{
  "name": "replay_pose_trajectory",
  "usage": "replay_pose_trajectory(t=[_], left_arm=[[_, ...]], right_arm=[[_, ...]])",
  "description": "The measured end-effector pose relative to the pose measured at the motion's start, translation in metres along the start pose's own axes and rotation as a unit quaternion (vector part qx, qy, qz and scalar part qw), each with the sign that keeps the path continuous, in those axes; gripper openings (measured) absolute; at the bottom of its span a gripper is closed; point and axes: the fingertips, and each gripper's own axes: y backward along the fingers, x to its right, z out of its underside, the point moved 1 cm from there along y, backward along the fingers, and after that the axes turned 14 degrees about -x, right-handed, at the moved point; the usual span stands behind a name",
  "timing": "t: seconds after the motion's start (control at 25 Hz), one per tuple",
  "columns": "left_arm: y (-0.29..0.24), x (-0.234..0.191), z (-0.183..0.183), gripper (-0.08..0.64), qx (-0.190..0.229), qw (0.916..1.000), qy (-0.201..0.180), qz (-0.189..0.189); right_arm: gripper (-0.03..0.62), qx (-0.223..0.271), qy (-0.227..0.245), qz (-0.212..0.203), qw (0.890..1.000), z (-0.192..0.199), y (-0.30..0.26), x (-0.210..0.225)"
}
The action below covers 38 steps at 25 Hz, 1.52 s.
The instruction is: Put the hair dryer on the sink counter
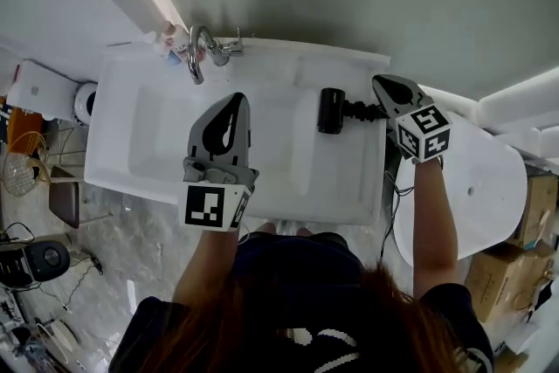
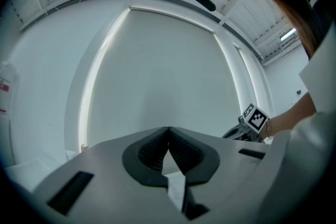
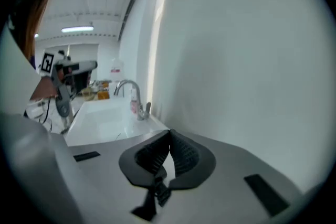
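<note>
White glossy counter (image 1: pixel 349 179) w/ rectangular basin (image 1: pixel 148 135), chrome faucet (image 1: pixel 199 52) at back. Only the head view shows the black dryer (image 1: pixel 332 110): it lies on the counter just left of R tongs (image 1: pixel 381 83), handle toward them. L tongs (image 1: pixel 234 100) hang over the basin. Both gripper views: ribbed pads (image 2: pixel 151 152) together, tips touching. R gripper view catches the faucet left of its jaws.

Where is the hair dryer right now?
Head view: the hair dryer lies on the sink counter, right of the basin, beside the right gripper.
</note>
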Motion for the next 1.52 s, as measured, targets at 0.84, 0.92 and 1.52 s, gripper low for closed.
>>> replay_pose_trajectory(t=[0.84, 0.92, 1.52], left_arm=[[0.02, 0.004, -0.062, 0.018, 0.052, 0.9983, -0.012, 0.025], [0.021, 0.005, -0.064, 0.018, 0.054, 0.9981, -0.011, 0.025], [0.011, 0.014, -0.062, 0.018, 0.042, 0.9983, -0.014, 0.038]], right_arm=[[0.014, 0.297, -0.101, 0.13, 0.941, -0.113, 0.197, -0.068], [0.015, 0.3, -0.104, 0.138, 0.938, -0.114, 0.202, -0.072], [0.014, 0.301, -0.131, 0.176, 0.928, -0.098, 0.205, -0.069]])
